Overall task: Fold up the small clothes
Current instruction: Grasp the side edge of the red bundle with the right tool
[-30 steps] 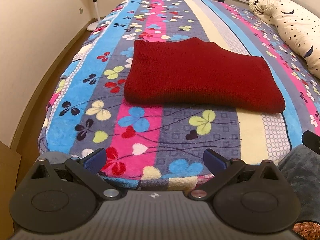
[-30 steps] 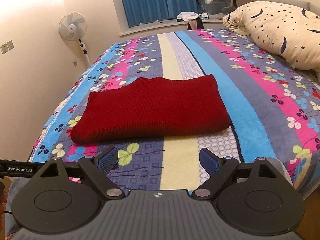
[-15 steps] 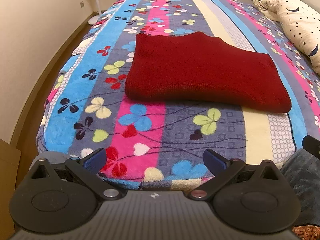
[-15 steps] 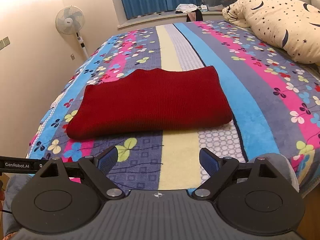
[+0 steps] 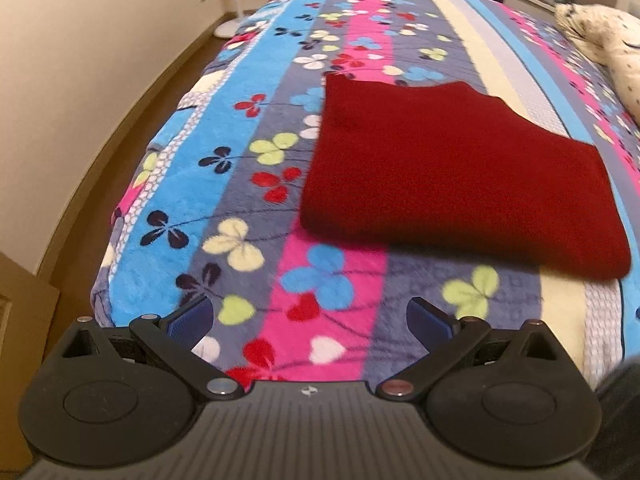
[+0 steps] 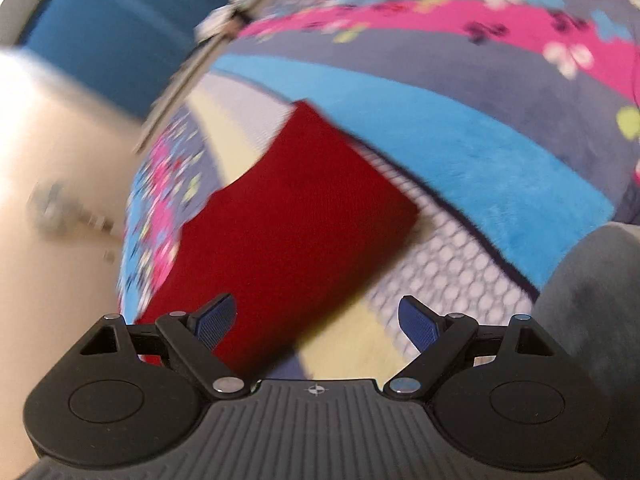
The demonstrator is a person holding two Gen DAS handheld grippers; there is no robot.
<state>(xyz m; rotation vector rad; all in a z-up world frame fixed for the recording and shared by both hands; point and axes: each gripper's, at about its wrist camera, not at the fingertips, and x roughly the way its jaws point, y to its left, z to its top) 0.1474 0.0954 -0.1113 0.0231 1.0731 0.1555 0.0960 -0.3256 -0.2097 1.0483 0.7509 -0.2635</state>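
Nearest the left wrist camera, the left gripper (image 5: 308, 318) is standing with its jaws spread wide and nothing between them; its blue pads (image 5: 188, 320) are hanging over the near end of the bedspread (image 5: 240, 200), above a pink stripe with heart and clover prints, and are not touching the cloth. In the right wrist view, which is blurred and tilted, the right gripper (image 6: 316, 322) is likewise standing released, jaws wide apart and gripping nothing; its left-hand pad is showing in front of the near edge of the sweater (image 6: 288, 220), while the other pad is showing over the cream and honeycomb-patterned stripes beside it. Whether either pad is touching fabric cannot be told from the blur. Just beyond the grippers, the dark red sweater (image 5: 460, 172) is lying folded into a flat rectangle on the bedspread, across the grey, pink and cream stripes, with its thick folded edge facing the cameras. Beyond the sweater, the striped floral bedspread is running on toward the far end of the bed. At the far right, a cream pillow (image 5: 608, 48) with dark star prints is lying on the bedspread, well apart from the sweater. At the far left, the white base of a fan (image 5: 226, 30) is standing on the brown floor (image 5: 120, 152) beside the wall (image 5: 80, 60).
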